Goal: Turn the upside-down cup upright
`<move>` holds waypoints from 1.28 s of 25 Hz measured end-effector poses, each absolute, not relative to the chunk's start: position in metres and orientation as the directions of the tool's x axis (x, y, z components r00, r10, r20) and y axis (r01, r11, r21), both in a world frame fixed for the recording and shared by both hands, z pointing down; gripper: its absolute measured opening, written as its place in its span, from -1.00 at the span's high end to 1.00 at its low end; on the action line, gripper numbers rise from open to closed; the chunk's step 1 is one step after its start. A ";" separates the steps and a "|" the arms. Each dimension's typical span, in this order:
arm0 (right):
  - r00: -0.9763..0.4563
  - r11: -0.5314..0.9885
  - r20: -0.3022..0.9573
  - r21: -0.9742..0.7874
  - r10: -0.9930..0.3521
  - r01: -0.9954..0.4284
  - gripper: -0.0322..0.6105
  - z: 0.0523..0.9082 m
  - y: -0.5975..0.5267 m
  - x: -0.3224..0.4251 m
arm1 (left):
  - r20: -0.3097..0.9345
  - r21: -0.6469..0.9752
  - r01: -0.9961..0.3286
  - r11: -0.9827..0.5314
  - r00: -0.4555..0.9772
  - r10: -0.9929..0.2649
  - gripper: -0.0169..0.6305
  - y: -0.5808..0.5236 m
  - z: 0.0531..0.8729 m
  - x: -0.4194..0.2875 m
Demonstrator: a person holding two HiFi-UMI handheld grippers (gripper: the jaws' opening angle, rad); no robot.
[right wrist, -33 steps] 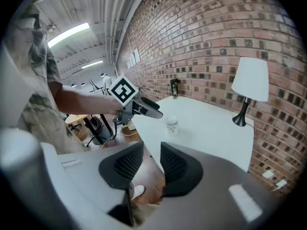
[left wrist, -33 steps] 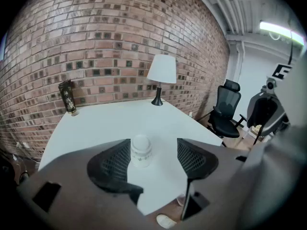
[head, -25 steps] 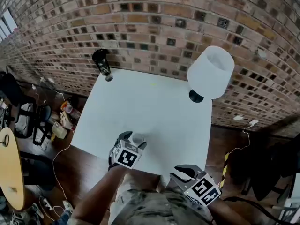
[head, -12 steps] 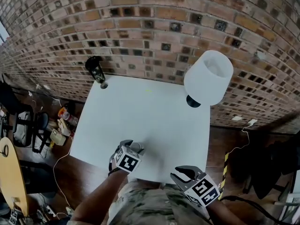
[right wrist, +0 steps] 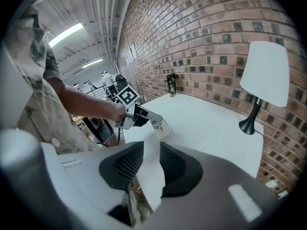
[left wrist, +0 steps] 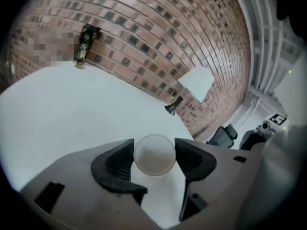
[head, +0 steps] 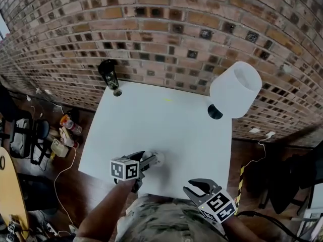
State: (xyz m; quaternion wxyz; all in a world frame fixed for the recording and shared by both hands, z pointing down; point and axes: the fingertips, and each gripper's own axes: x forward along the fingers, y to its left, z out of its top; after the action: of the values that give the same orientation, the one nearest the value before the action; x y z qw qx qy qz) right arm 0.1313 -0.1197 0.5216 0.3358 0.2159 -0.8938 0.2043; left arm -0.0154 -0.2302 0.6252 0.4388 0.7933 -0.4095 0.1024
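The cup [head: 157, 159], a small white paper one, is clamped in the fingers [left wrist: 115, 163] of the left gripper [head: 147, 161] over the tabletop [head: 166, 125], close to its near edge and a little left of that edge's middle. It is neither upright nor upside down: it lies tipped on its side, with its long axis running on in line with the fingers. In the left gripper view one round end faces straight back at the camera, with a black finger pad pressed to either side of it. In the right gripper view the cup [right wrist: 162, 127] widens away from the fingers, so its broad end points out and slightly down over the tabletop, toward the right edge. Whether its lower rim touches the surface cannot be told. The right gripper [right wrist: 149, 150] sits off the near edge toward the right corner, its fingers parted by a narrow gap with nothing between them. A lamp [head: 235, 89] with a white shade stands at the far right corner, a dark bottle [head: 109, 73] at the far left corner, and a brick wall [head: 166, 29] runs behind the far edge.
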 end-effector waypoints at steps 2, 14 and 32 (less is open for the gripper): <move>-0.672 0.821 0.696 -0.214 -0.252 -0.529 0.57 0.520 -0.120 0.124 | 0.466 0.682 -0.688 -0.247 0.669 -0.578 0.11 -0.232 0.627 -0.028; -0.625 0.793 0.724 -0.183 -0.291 -0.581 0.58 0.522 -0.118 0.092 | 0.423 0.658 -0.647 -0.385 0.741 -0.522 0.10 -0.226 0.642 -0.059; -0.599 0.752 0.739 -0.196 -0.309 -0.629 0.58 0.524 -0.108 0.079 | 0.670 0.348 -0.729 -0.590 0.633 -0.388 0.10 -0.211 0.686 -0.063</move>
State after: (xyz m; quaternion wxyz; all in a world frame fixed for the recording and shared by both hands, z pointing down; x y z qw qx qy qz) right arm 0.0790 -0.1076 0.5238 0.3563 0.2710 -0.8654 0.2251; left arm -0.0634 -0.2107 0.6860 0.3112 0.8485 -0.3289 0.2740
